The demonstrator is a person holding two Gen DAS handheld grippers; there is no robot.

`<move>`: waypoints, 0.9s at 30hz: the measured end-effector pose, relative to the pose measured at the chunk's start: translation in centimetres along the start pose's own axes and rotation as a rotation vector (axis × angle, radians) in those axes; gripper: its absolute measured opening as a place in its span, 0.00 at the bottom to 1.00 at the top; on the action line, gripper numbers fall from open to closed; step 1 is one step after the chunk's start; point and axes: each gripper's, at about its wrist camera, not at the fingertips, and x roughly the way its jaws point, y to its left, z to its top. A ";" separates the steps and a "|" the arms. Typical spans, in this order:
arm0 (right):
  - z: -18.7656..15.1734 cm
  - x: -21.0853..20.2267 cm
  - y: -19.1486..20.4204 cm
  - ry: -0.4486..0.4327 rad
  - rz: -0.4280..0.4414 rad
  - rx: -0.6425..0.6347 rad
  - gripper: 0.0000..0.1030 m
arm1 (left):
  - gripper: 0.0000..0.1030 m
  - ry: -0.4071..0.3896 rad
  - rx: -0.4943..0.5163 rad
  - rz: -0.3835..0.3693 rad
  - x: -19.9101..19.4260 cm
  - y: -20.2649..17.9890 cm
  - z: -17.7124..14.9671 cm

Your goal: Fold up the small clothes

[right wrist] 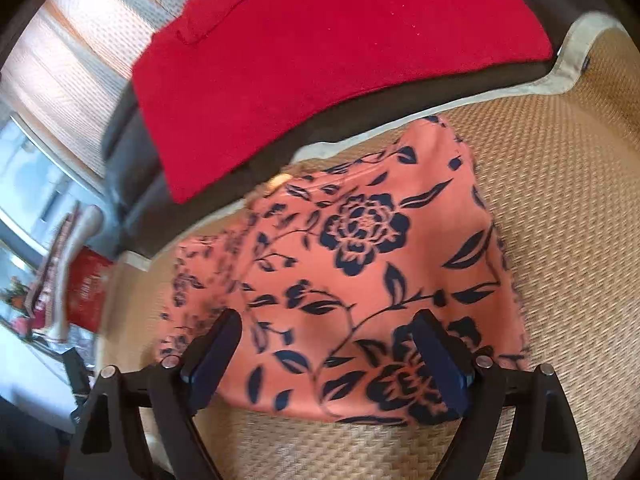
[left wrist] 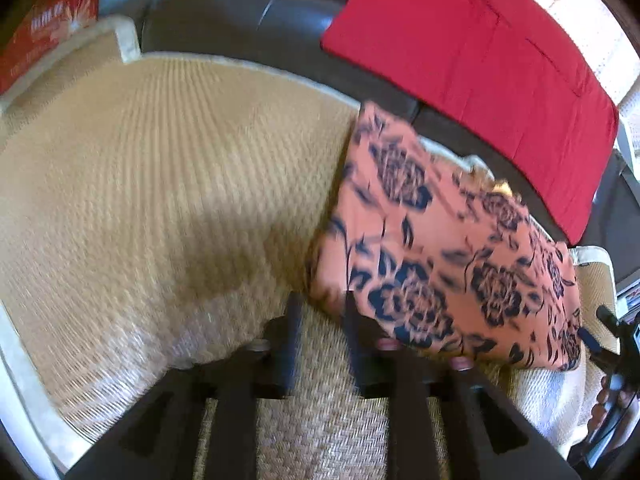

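A folded orange garment with dark blue flowers [left wrist: 440, 240] [right wrist: 360, 260] lies on a woven straw mat [left wrist: 160, 180] [right wrist: 560, 200]. My left gripper [left wrist: 322, 316] hangs just off the garment's near left corner. Its fingers stand apart with bare mat showing between them, and the right finger [left wrist: 354, 332] is beside the cloth's edge. My right gripper [right wrist: 328, 336] is wide open above the garment's near edge, not gripping the cloth. In the left wrist view, the right gripper [left wrist: 612, 332] and the hand holding it [left wrist: 604, 404] show at the far right.
A red cloth [left wrist: 480, 60] [right wrist: 320, 40] is draped over the dark leather sofa back [left wrist: 240, 20] behind the mat. A red box [left wrist: 52, 20] stands at the mat's far left corner. A bright window with blinds [right wrist: 80, 60] is to the right side.
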 end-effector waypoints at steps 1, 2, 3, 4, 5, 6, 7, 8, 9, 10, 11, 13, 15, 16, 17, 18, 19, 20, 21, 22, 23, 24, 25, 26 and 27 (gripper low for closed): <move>0.0 0.6 -0.6 0.023 0.023 0.023 0.89 | 0.57 -0.018 0.010 0.002 0.0 -0.2 0.5; -0.2 1.1 -1.3 0.049 0.018 0.049 0.89 | 0.59 -0.029 0.020 0.004 0.2 -0.5 0.9; -0.3 2.2 -2.6 0.096 -0.025 0.109 0.89 | 0.59 -0.020 0.027 0.013 0.5 -0.9 1.4; -0.3 2.5 -3.4 0.111 -0.013 0.165 0.89 | 0.59 -0.012 0.030 0.010 1.1 -0.8 2.3; 0.1 1.8 -3.6 0.088 0.030 0.205 0.89 | 0.59 -0.008 0.034 -0.002 1.4 -1.3 2.6; 0.7 1.4 -3.3 0.076 0.052 0.209 0.89 | 0.59 -0.007 0.044 -0.007 1.7 -2.0 2.7; 1.4 1.0 -2.9 0.059 0.073 0.200 0.89 | 0.59 -0.002 0.063 -0.013 2.0 -2.8 2.8; 2.7 0.8 -2.3 0.041 0.095 0.186 0.89 | 0.59 0.006 0.088 -0.022 2.2 -4.0 2.7; 4.0 1.1 -2.1 0.038 0.112 0.180 0.90 | 0.59 0.015 0.112 -0.037 2.4 -5.0 2.6; 5.3 1.7 -2.0 0.047 0.132 0.181 0.90 | 0.59 0.023 0.135 -0.057 2.6 -6.5 2.4; 6.9 2.9 -2.2 0.069 0.159 0.191 0.90 | 0.59 0.029 0.164 -0.082 3.0 -8.2 2.3; 9.9 5.8 -4.0 0.109 0.168 0.255 0.90 | 0.60 0.046 0.211 -0.116 3.5 -10.6 1.7; 12.5 7.8 -7.1 0.096 0.082 0.319 0.88 | 0.60 0.088 0.259 -0.121 4.7 -12.3 1.0; 13.2 8.1 -8.7 0.070 0.079 0.377 0.88 | 0.60 0.103 0.269 -0.123 5.1 -12.7 0.6; 13.3 7.9 -10.2 0.034 0.103 0.469 0.88 | 0.60 0.108 0.272 -0.120 5.2 -12.7 0.3; 13.2 7.6 -10.6 0.016 0.132 0.511 0.88 | 0.60 0.107 0.272 -0.118 5.1 -12.5 0.2; 13.1 6.8 -10.1 0.001 0.130 0.495 0.89 | 0.61 0.107 0.268 -0.115 5.2 -12.2 0.0; 12.9 5.9 -9.0 -0.018 0.110 0.451 0.90 | 0.61 0.110 0.260 -0.101 5.2 -11.8 -0.1; 12.4 5.2 -7.7 -0.026 0.114 0.405 0.90 | 0.62 0.115 0.250 -0.088 5.3 -11.2 -0.1; 11.9 4.8 -6.7 -0.018 0.148 0.371 0.90 | 0.62 0.121 0.239 -0.085 5.0 -10.6 -0.1; 11.2 4.6 -5.6 -0.004 0.190 0.339 0.91 | 0.62 0.127 0.225 -0.084 5.1 -10.4 0.0; 10.5 4.8 -4.7 0.017 0.199 0.297 0.92 | 0.62 0.133 0.213 -0.078 5.3 -10.2 0.1; 10.1 5.3 -4.4 0.042 0.151 0.257 0.92 | 0.62 0.138 0.210 -0.071 5.4 -10.1 0.1; 9.7 6.1 -4.5 0.068 0.064 0.229 0.91 | 0.62 0.148 0.219 -0.059 5.0 -9.9 0.0; 9.4 6.6 -5.3 0.076 0.010 0.256 0.90 | 0.62 0.152 0.226 -0.041 4.0 -9.5 -0.2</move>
